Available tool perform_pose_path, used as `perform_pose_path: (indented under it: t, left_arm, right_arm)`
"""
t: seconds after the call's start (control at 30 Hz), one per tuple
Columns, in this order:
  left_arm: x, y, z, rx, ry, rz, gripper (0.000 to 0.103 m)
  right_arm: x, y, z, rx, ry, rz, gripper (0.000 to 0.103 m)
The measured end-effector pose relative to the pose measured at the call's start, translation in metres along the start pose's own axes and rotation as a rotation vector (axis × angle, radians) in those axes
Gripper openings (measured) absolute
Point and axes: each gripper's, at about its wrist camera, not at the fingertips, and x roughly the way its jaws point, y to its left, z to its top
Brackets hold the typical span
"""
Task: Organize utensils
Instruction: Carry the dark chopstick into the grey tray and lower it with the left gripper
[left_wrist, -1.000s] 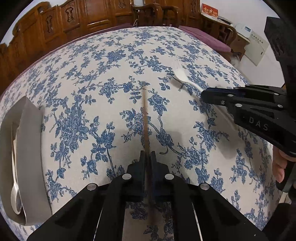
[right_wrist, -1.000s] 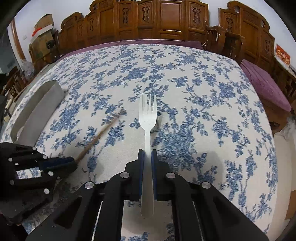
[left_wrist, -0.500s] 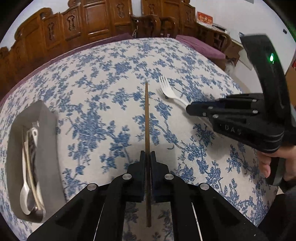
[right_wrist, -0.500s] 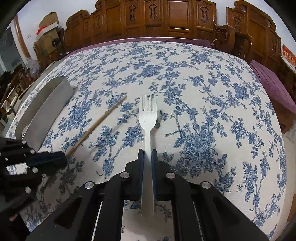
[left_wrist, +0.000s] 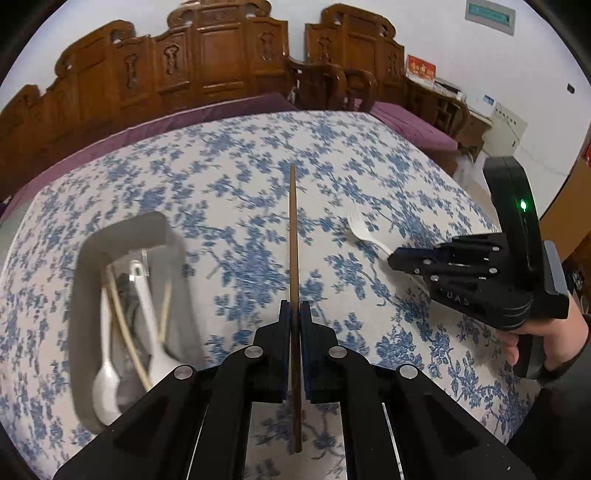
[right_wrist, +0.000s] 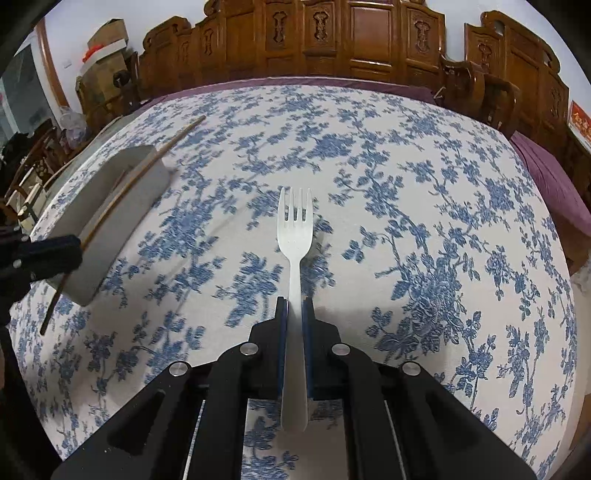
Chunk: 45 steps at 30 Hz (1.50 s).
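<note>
My left gripper (left_wrist: 294, 308) is shut on a brown wooden chopstick (left_wrist: 293, 236) and holds it in the air above the tablecloth, to the right of the grey utensil box (left_wrist: 85, 280). The box holds white spoons (left_wrist: 105, 384) and pale chopsticks (left_wrist: 123, 325). My right gripper (right_wrist: 294, 304) is shut on the handle of a white plastic fork (right_wrist: 294, 225), tines forward, lifted over the table. From the right wrist view the chopstick (right_wrist: 122, 195) crosses over the box (right_wrist: 107, 221), held by the left gripper (right_wrist: 55, 253). The right gripper (left_wrist: 397, 260) shows with the fork (left_wrist: 364, 232) at the right.
The table carries a white cloth with blue flowers (right_wrist: 424, 229). Carved wooden chairs (left_wrist: 207, 62) stand along the far side, with purple cushions (left_wrist: 410, 123) at the right. Cardboard boxes (right_wrist: 103, 40) sit at the far left.
My left gripper has risen and swung left with the chopstick, bringing the utensil box and its contents into fuller view. My right gripper has lifted a little with the fork.
</note>
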Motion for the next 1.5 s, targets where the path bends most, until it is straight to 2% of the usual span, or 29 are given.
perform_pose_path:
  t: [0.77, 1.07, 1.5]
  left_arm:
    - [-0.063, 0.064, -0.012, -0.070, -0.066, 0.065, 0.004]
    - [-0.041, 0.106, -0.020, -0.145, -0.033, 0.076, 0.004]
    - [-0.003, 0.147, -0.030, -0.231, 0.011, 0.071, 0.005]
  right_arm:
    - [-0.044, 0.065, 0.012, 0.015, -0.065, 0.012, 0.010]
    - [-0.048, 0.106, 0.030, -0.025, -0.090, 0.053, 0.010]
    - [-0.039, 0.151, 0.051, -0.082, -0.096, 0.091, 0.010]
